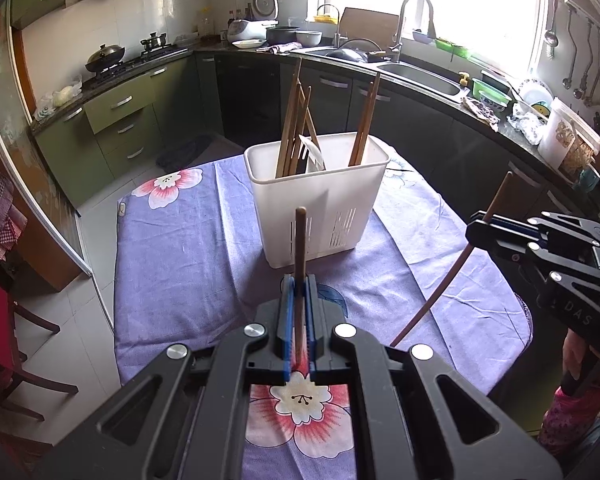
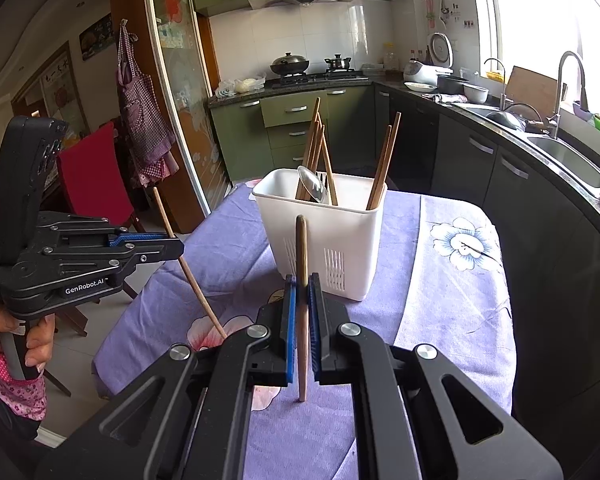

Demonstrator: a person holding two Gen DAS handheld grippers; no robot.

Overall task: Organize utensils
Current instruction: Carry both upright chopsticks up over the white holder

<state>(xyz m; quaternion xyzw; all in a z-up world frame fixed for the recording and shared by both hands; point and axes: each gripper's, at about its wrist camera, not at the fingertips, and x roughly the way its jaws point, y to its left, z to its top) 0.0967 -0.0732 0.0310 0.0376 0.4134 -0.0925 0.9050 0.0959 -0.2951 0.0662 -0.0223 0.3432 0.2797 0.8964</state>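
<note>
- Wooden chopstick (image 1: 300, 256), dark brown, clamped upright between the blue pads of my left gripper (image 1: 299, 280); its lower end is hidden behind the jaws in the left wrist view.
- Second wooden chopstick (image 2: 302, 264), clamped the same way in my right gripper (image 2: 302, 280); its tip shows below the jaws, above the cloth.
- White plastic utensil holder (image 1: 320, 200), standing on the table just beyond both grippers; slotted vents low on its walls, the inside bottom out of sight.
- Contents: several wooden chopsticks (image 2: 384, 164) leaning at both ends, a metal spoon (image 2: 314, 186); a fork-like piece beside it is hard to make out.
- Lettering: "GenRobot.AI" on my left gripper's body in the right wrist view; "DAS" on my right gripper's body, cut off.
- Purple flowered tablecloth (image 1: 172, 248), covering the table.
- Surroundings: green kitchen cabinets (image 1: 120, 112), steel sink (image 1: 420, 74), glaring window washing out detail.
</note>
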